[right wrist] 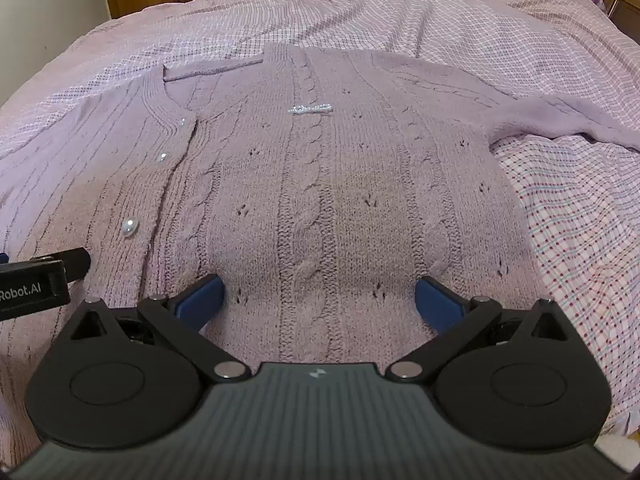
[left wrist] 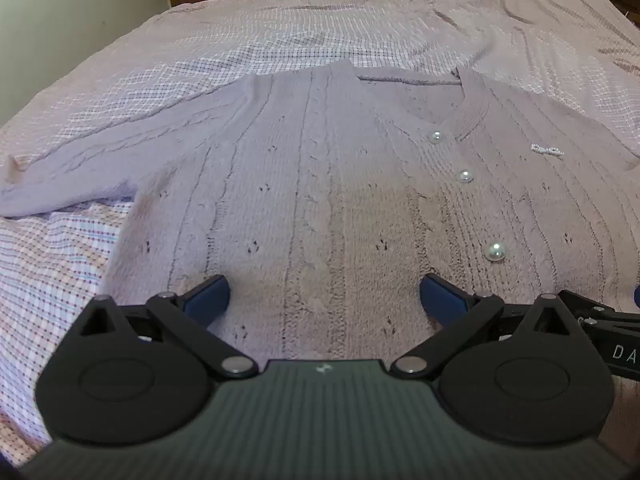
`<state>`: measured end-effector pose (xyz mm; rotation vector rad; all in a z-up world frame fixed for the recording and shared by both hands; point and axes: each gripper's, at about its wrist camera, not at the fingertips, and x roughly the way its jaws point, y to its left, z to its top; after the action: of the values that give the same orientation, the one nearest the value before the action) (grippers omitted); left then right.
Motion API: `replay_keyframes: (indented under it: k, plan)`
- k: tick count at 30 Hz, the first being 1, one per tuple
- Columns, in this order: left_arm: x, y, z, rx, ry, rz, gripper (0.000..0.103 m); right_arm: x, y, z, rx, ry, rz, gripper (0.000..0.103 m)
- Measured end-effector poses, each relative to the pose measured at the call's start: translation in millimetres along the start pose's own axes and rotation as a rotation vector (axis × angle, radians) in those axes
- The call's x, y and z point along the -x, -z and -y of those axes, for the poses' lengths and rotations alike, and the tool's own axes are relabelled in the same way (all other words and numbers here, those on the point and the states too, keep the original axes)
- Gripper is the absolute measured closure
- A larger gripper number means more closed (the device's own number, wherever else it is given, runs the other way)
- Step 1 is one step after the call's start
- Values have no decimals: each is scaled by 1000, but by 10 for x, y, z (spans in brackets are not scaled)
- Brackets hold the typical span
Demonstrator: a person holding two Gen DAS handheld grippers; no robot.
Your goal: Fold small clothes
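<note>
Here, across the checked bedspread [left wrist: 280,40] of the bed lies the lilac cardigan [left wrist: 320,184] spread flat, pearl buttons [left wrist: 465,176] up, directly beneath left tongs [left wrist: 324,296] and right tongs [right wrist: 318,300], both gaping wide, empty.

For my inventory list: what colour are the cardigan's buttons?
Pearly white, round and glossy; the buttons show best in the left wrist view, against the lilac cardigan.

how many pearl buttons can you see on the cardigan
3, in a line down the cardigan's front band: top pearl button just below the V-neck, middle pearl button beneath it, lowest pearl button nearest the camera. More may be hidden lower down.
</note>
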<state>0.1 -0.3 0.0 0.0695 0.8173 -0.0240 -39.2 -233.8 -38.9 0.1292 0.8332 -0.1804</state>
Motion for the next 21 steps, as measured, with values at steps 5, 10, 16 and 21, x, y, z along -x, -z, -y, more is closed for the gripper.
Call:
replay_keyframes:
  k: [5,10,16,21]
  plan:
    - [10,2,13,6,5,2,0,-6,-9,-17,7,6,-10,0]
    - [-35,3,11,10,12,0,0,2,-22,-31,8,7,-13,0]
    - [-40,-6,15,11,14,-3,0,-4,-9,5,9,6,-14,0]
    - [-26,2,26,5,13,-10,0,-2,-32,-1,3,0,-24,0]
